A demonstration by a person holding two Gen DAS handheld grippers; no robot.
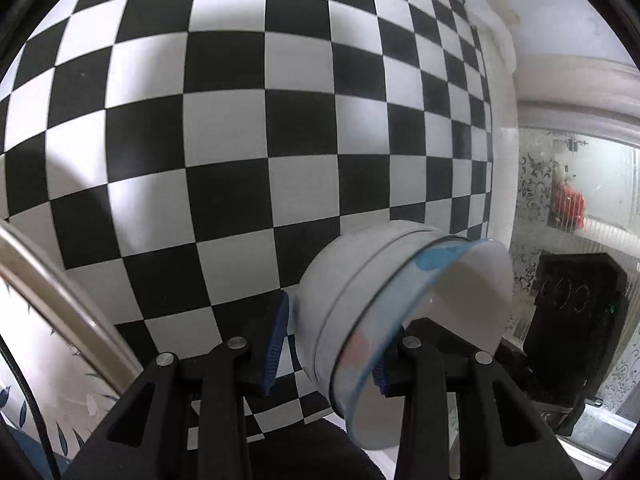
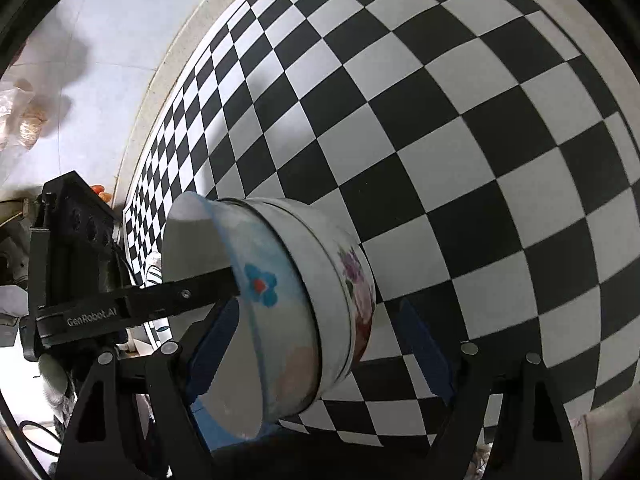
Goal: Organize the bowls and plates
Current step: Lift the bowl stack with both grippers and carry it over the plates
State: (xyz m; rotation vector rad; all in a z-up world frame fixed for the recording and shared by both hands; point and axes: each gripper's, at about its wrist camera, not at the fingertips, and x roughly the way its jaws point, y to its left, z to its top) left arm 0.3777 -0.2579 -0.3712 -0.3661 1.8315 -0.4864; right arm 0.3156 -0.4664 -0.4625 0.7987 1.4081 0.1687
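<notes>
The stacked bowls (image 2: 288, 304) look stiff, smooth and breakable, so the left gripper (image 1: 326, 344) pinches their rim while the right gripper (image 2: 320, 356) stands spread around them.

Home, likely dining area; checkered tablecloth (image 1: 240, 140); patterned frosted glass door (image 1: 532, 184); flowered bowls (image 2: 304, 312).

A black-and-white checked surface (image 1: 248, 152) fills both views; soft shadows lie on it. Beside it is pale floor (image 2: 132, 32); patterned frosted glass (image 1: 532, 184) stands at one side.
</notes>
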